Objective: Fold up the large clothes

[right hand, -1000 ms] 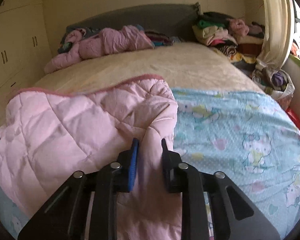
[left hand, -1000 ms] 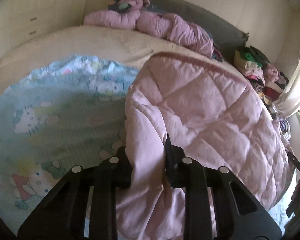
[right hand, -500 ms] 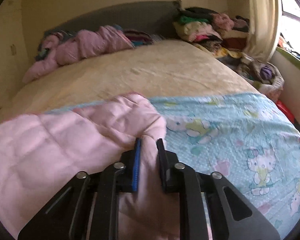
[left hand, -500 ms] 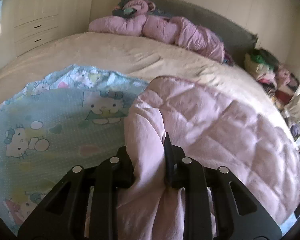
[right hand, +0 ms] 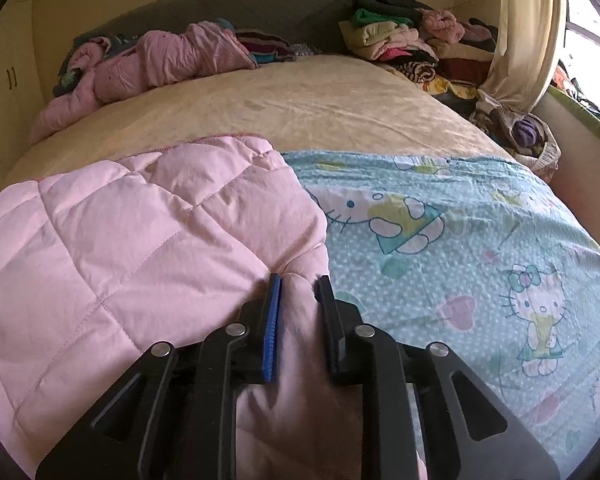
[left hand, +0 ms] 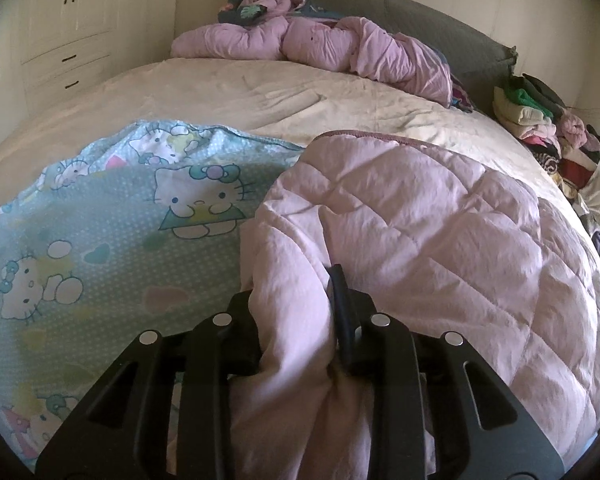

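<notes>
**Both grippers clamped on the pink quilt, bedroom wide in view**

Left wrist view: the left gripper pinches a bunched edge of the pink quilt, lying right over the Hello Kitty sheet on the cream bed. Wardrobe far left, grey headboard beyond.

Right wrist view: the right gripper grips the quilt's corner; clothes pile far right beside the curtain.
</notes>
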### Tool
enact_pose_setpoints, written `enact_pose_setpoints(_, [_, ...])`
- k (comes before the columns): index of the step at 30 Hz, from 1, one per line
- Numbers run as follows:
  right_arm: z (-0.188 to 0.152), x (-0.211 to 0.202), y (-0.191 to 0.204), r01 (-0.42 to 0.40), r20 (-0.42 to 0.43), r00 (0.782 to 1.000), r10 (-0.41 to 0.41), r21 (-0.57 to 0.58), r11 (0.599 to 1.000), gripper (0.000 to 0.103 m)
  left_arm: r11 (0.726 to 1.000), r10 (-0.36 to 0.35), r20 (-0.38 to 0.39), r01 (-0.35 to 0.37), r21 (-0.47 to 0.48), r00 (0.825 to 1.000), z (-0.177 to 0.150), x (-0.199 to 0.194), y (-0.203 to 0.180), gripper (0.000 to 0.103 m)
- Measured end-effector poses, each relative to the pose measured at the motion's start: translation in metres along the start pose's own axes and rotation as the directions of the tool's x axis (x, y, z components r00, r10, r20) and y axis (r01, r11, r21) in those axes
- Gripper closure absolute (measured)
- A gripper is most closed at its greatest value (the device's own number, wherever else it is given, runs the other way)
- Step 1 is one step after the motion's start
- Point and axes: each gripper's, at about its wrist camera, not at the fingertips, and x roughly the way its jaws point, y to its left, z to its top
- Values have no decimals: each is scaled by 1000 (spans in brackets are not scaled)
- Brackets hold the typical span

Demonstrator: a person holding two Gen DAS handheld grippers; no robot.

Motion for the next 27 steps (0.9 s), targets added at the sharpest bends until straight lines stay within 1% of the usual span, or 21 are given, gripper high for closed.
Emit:
enact_pose_setpoints(2, [1, -5, 0, 13, -16, 1000, -13, -10, 1000, 78, 1000, 5, -3, -5, 5, 1000, -1, -2, -1, 80])
enact_pose_setpoints(4, [3, -21, -2, 15, -7, 1000, -15, -7, 1000, 56, 1000, 23, -3, -23, 8, 1000, -1, -7, -1, 71])
enact_pose_setpoints(5, [4, -32, -1, 9, 17, 1000, -9, -2, 1000, 49, 999, 35, -4, -35, 8, 999, 0, -10, -1, 58])
enact_pose_setpoints(6, [3, -45, -1, 0, 53, 999, 0, 3, 1000, 34, 999, 48, -10, -48, 9, 999, 0, -15, -1, 49])
enact_pose_setpoints(7, [2, -64, 1, -26, 109, 994, 25, 8, 1000, 20, 998, 58, -8, -58, 10, 998, 1, -20, -2, 45])
enact_pose_setpoints(8, [1, -76, 3, -46, 143, 989, 44, 8, 999, 17, 997, 72, 1, -72, 11, 997, 1, -29, -3, 38])
enact_pose_setpoints(9, [-2, -95, 7, -82, 187, 979, 80, 1, 997, 14, 997, 75, 7, -75, 10, 997, 1, -35, -4, 34])
enact_pose_setpoints(10, [-4, -107, 12, -120, 207, 971, 120, -16, 993, 14, 997, 77, 17, -77, 3, 997, 1, -46, -5, 30])
enact_pose_setpoints(12, [-9, -122, 25, -174, 194, 963, 185, -70, 982, 14, 998, 66, 29, -66, 1, 997, -2, -59, -10, 13])
enact_pose_setpoints(14, [-18, -136, 34, -195, 180, 961, 212, -109, 975, 14, 998, 69, 34, -69, -2, 997, -11, -76, -14, 10])
enact_pose_setpoints(16, [-32, -145, 35, -261, 150, 950, 274, -101, 960, 14, 998, 57, 33, -56, -25, 998, -19, -86, -13, 10])
enact_pose_setpoints(18, [-44, -149, 32, -301, 118, 944, 307, -71, 951, 14, 999, 30, 25, -29, -43, 999, -28, -97, -11, 10])
enact_pose_setpoints(19, [-52, -151, 28, -324, 102, 939, 327, -49, 945, 14, 998, 36, 28, -35, -42, 999, -34, -104, -10, 10])
enact_pose_setpoints(20, [-59, -152, 25, -336, 95, 936, 338, -30, 941, 14, 998, 48, 31, -47, -44, 998, -38, -110, -8, 10])
enact_pose_setpoints(22, [-69, -155, 20, -355, 71, 932, 354, 4, 935, 13, 997, 46, 26, -44, -60, 999, -44, -117, -6, 10])
enact_pose_setpoints(24, [-81, -156, 9, -379, 41, 925, 377, 50, 924, 13, 995, 25, 6, -24, -97, 1000, -56, -124, 1, 9])
enact_pose_setpoints(27, [-94, -161, -3, -390, 20, 920, 391, 108, 914, 13, 990, -6, -17, 4, -142, 1000, -69, -129, 7, 10])
